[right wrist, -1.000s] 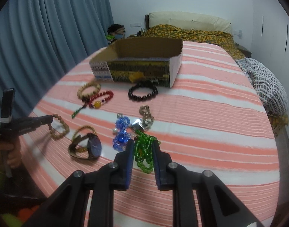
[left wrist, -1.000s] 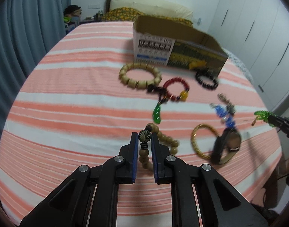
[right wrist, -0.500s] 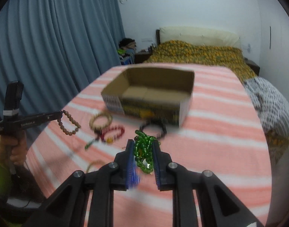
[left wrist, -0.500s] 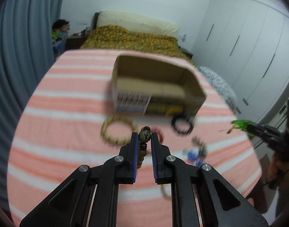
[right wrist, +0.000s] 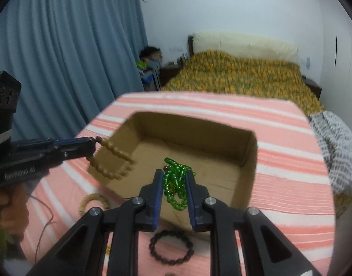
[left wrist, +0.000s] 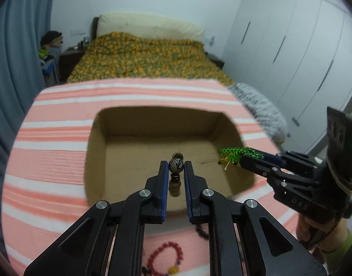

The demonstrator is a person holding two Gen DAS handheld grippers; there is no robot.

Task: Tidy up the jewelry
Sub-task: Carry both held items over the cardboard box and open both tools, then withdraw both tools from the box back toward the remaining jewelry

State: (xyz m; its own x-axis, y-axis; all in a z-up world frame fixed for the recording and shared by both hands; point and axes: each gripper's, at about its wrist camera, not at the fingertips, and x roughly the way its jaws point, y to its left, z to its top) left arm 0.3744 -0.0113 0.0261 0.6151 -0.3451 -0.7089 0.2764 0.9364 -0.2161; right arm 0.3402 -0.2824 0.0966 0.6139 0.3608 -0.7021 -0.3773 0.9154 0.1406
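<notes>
An open cardboard box point(left wrist: 96, 147) point(right wrist: 247, 151) sits on the striped cloth. My left gripper point(left wrist: 175, 164) is shut on a tan wooden bead bracelet point(left wrist: 176, 164) by its dark patterned bead and hangs over the box's inside. From the right wrist view that bracelet point(right wrist: 111, 161) dangles from the left gripper point(right wrist: 94, 143) at the box's left wall. My right gripper point(right wrist: 174, 176) is shut on a green glass bead strand point(right wrist: 176, 184) above the box's near side. In the left wrist view the green strand point(left wrist: 235, 154) sticks out of the right gripper point(left wrist: 241, 158) over the box's right part.
On the cloth in front of the box lie a red bead bracelet point(left wrist: 165, 258), a black bead bracelet point(right wrist: 171, 247) and a pale wooden one point(right wrist: 93, 201). Behind stands a bed with a yellow quilt point(left wrist: 141, 55); blue curtains point(right wrist: 61, 57) at left, white wardrobes point(left wrist: 291, 46) at right.
Both grippers lifted their bracelets off the cloth and carried them forward to above the open box. The other jewelry has slid out of view below the fingers.
</notes>
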